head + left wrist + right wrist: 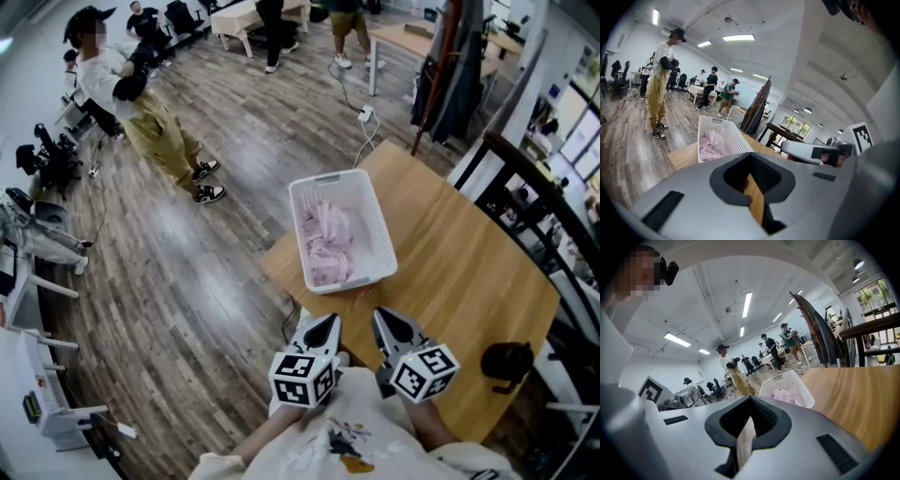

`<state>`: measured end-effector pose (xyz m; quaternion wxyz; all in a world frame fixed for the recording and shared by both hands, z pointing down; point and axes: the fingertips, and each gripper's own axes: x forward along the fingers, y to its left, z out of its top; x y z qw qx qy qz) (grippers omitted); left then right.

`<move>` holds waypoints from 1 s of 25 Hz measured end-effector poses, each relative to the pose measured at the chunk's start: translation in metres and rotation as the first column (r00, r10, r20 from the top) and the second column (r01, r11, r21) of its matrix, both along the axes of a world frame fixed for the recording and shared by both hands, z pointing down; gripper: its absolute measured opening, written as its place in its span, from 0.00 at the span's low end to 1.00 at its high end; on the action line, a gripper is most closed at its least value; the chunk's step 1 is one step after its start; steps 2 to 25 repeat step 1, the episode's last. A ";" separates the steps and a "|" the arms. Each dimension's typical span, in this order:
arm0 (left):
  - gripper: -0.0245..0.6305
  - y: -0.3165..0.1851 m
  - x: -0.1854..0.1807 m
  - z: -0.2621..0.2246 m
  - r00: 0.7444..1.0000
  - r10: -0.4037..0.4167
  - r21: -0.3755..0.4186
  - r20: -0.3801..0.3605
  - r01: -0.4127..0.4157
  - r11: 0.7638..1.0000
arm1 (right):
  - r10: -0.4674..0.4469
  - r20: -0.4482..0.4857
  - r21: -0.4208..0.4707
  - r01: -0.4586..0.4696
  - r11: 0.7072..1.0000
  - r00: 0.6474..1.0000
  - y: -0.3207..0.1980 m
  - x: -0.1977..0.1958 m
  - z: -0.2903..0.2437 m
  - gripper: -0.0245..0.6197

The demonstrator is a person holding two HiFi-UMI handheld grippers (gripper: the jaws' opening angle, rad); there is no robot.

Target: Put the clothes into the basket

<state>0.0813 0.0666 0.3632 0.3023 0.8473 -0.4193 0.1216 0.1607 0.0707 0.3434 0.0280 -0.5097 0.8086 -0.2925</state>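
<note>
I start at my left claw (323,324): its jaws are pressed together with nothing between them, and it hovers over the near edge of the wooden surface (469,272). Straight ahead of its tip, just beyond it, sits the white perforated basket (379,225), its long axis running away from me and leaning a little to the left. The pink clothes (328,246) lie bunched inside it, ahead of both claws and between their lines. I see no loose garment on the surface, so I judge the task done or nearly so. To the right, my right claw (386,319) is also closed and holds nothing, with the basket's near right corner just ahead of it. Both tips sit about equally close to the basket's near rim, so neither hand has a clear advantage; any reach would go forward and slightly up over that rim. Further right of the right claw, well apart from the basket, a dark rounded object (506,361) rests on the surface; I cannot tell what it is. I can read no brand or label anywhere; the only print is the black-and-white square markers on the claws' cubes.
</note>
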 end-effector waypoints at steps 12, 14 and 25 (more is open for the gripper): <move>0.04 0.000 -0.001 0.001 1.000 -0.002 -0.002 0.001 0.002 1.000 | -0.003 0.001 -0.003 0.003 1.000 1.000 0.001 -0.001 0.002 0.07; 0.04 0.000 -0.001 0.001 1.000 -0.002 -0.002 0.001 0.002 1.000 | -0.003 0.001 -0.003 0.003 1.000 1.000 0.001 -0.001 0.002 0.07; 0.04 0.000 -0.001 0.001 1.000 -0.002 -0.002 0.001 0.002 1.000 | -0.003 0.001 -0.003 0.003 1.000 1.000 0.001 -0.001 0.002 0.07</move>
